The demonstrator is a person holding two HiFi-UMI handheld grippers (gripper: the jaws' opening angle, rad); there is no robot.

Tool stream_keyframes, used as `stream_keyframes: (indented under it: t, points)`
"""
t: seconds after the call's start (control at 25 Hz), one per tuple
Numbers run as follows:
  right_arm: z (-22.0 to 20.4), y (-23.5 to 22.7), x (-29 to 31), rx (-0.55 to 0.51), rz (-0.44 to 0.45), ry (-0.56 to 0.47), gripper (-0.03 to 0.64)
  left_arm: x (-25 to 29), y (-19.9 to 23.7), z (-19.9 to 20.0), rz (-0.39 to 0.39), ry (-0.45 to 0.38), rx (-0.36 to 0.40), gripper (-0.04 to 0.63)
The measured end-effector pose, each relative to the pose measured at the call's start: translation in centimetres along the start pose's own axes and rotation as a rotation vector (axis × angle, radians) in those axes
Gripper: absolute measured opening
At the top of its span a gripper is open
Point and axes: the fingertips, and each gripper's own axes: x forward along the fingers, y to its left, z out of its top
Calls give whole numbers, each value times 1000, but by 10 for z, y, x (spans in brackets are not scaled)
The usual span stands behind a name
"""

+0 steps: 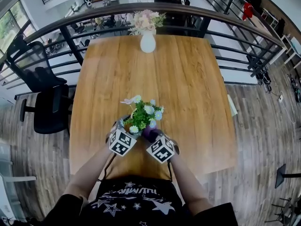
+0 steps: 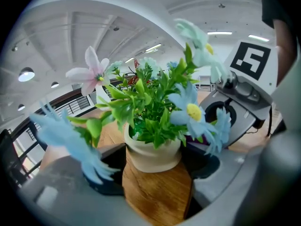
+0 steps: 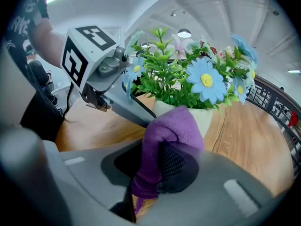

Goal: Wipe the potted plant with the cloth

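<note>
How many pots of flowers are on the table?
2. The potted plant stands near the person's side of the table; a white vase of flowers stands at the far edge. None seems hidden.

Table (image 1: 188, 88): wooden, warm brown, grain running lengthwise away from the person, corners rounded. The near edge sat just in front of the person's body.

Two things stood on it.

Potted plant (image 1: 141, 117): close to the near edge, about midway across. Its cream pot was upright, base flat on the wood. It had green leaves, pale blue daisy-like flowers with yellow centres and one pink blossom.

White vase (image 1: 147, 42): at the far edge, centred, upright, holding a bunch of pink and cream flowers.

The two stood well apart, roughly in line down the table's middle.

The table stood on a grey-brown plank floor (image 1: 263, 126), far edge just beside a dark railing (image 1: 221, 20).
</note>
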Motion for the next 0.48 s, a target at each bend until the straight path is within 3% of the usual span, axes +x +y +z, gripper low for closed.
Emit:
stream_keyframes:
  t: [0.32,0.48]
  points:
    - [-8,-6,-8,69,-67,-26,86,-17,8,-16,16,6,-69,383]
    - [-16,-3,-14,106,-115,2,86,-35,-1,-33,-14,-12,-87,385]
